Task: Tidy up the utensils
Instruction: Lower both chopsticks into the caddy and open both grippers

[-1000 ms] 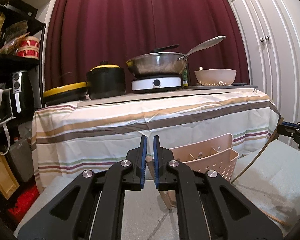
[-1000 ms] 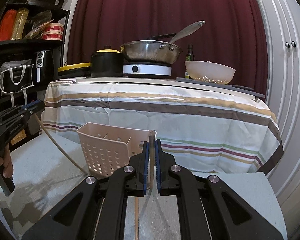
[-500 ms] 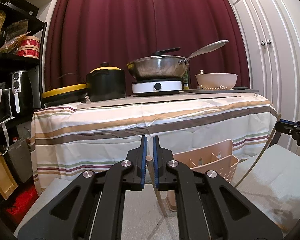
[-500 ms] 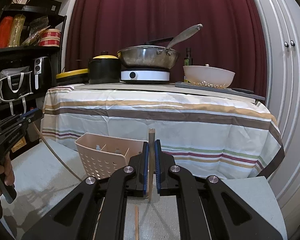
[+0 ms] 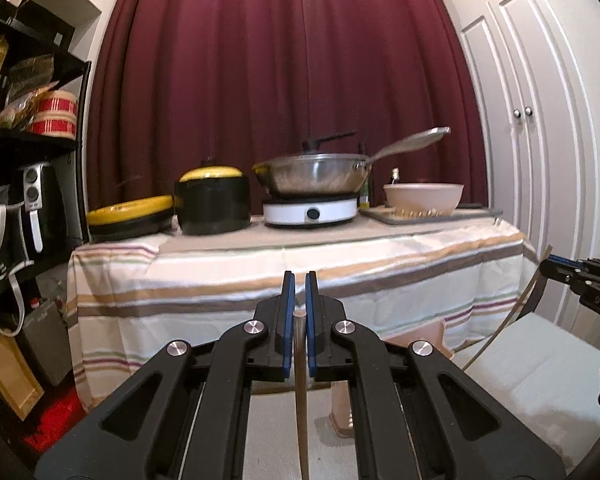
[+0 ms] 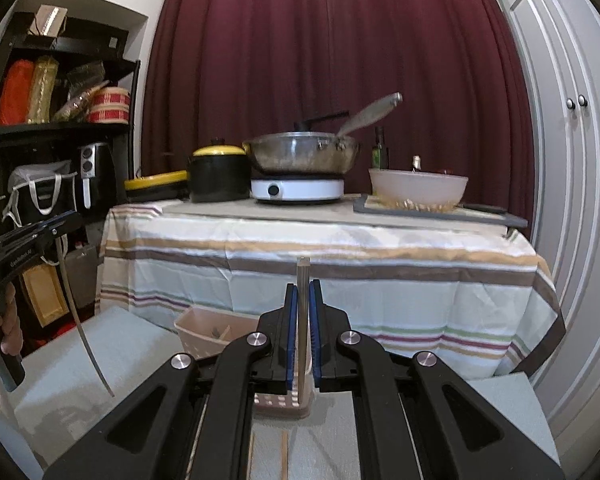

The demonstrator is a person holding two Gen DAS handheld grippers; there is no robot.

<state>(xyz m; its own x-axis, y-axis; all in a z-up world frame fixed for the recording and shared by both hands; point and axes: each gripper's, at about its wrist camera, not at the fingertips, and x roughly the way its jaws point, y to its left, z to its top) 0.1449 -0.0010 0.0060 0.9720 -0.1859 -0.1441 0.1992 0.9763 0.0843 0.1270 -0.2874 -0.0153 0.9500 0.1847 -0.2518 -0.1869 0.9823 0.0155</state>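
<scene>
Sticks hang pinched near their tops, one in each gripper, so the long ends can drop into the caddy: left gripper clamps its stick, right gripper its stick; caddy sits at ten o'clock of the right jaws

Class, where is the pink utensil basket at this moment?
In the right wrist view, the basket stands on the pale surface just below the striped tablecloth, left of and behind the right gripper, which partly hides it.
</scene>
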